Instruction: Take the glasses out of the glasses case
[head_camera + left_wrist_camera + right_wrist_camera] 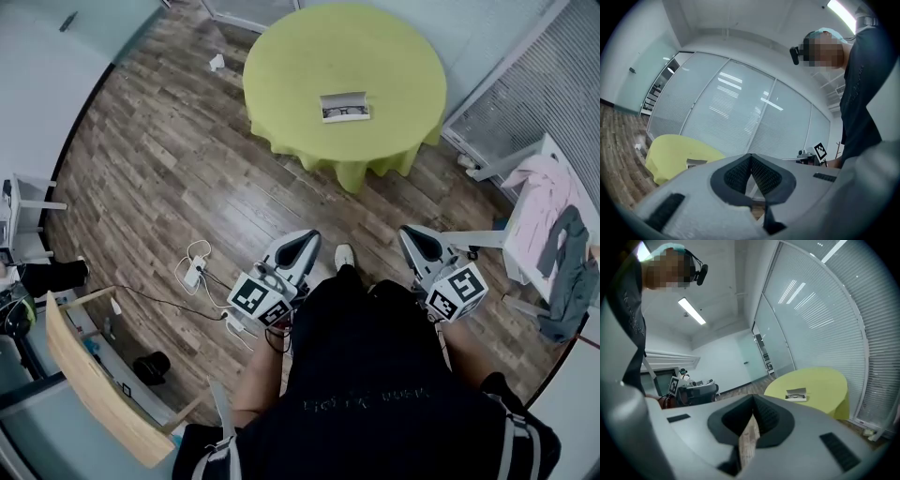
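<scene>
An open white glasses case [344, 107] with dark glasses inside lies on the round table [281, 56] under a yellow-green cloth. It shows small in the left gripper view as the case [697, 163] and in the right gripper view as the case [797, 394]. My left gripper [302, 242] and right gripper [417, 236] are held close to my body, well short of the table. Both point toward it. The left gripper [750, 157] has its jaws together with nothing between them. The right gripper [753, 402] is likewise shut and empty.
A white rack with pink and grey clothes [556, 244] stands at the right. A wooden board [89, 380] leans at the lower left. A power strip with cables [195, 273] lies on the wood floor. Blinds and glass walls [553, 84] ring the room.
</scene>
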